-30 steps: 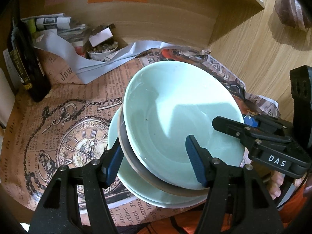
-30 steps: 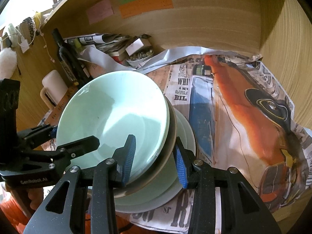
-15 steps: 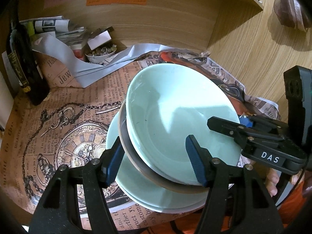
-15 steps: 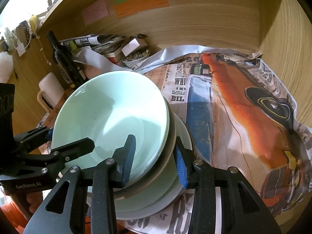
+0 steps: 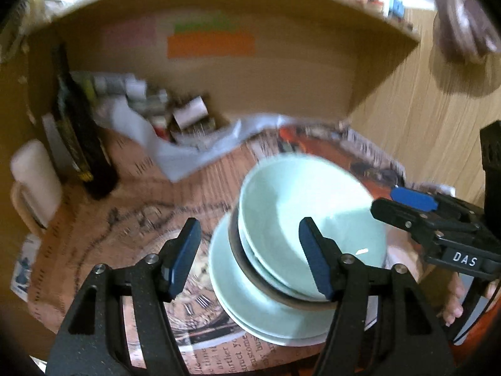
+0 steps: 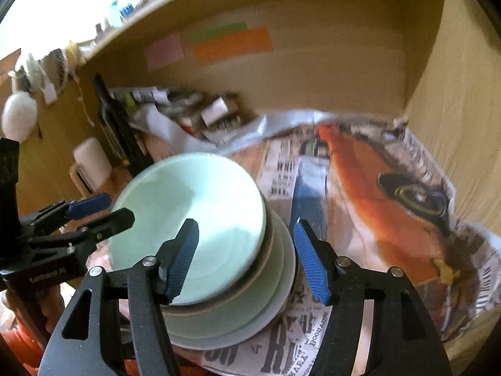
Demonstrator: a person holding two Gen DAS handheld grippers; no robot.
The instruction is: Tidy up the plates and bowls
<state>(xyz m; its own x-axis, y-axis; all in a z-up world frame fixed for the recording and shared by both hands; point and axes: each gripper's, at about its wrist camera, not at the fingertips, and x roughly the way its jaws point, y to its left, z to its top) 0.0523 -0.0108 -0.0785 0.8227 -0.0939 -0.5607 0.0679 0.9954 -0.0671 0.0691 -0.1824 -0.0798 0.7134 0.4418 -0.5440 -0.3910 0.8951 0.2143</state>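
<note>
- A stack of pale green dishes sits on newspaper (image 6: 313,188) inside a wooden shelf compartment (image 5: 281,94): a bowl (image 5: 307,219) on top, a brown-rimmed dish (image 5: 250,269) beneath it, and green plates (image 5: 250,313) at the bottom.
- The left gripper (image 5: 250,257) hangs above the near left side of the stack, jaws standing wide; the stack's left rim shows between its blue pads (image 5: 184,253), which press on nothing.
- The right gripper (image 6: 244,257) hovers over the stack's right edge, its jaws opening; the rims of the bowl and plates lie between the pads without being pinched.
- In the left wrist view, the right gripper reaches in from the right, beside the bowl's far rim, and the fingers of a person's hand (image 5: 454,300) show under it.
- Beyond the left gripper, at the back left, stand a dark bottle (image 5: 81,144) and a white mug (image 5: 34,181); a heap of papers and small boxes (image 5: 175,116) lies behind the stack.
- Pink, green and orange paper strips (image 6: 216,44) are stuck on the back wall. Both views are blurred.
</note>
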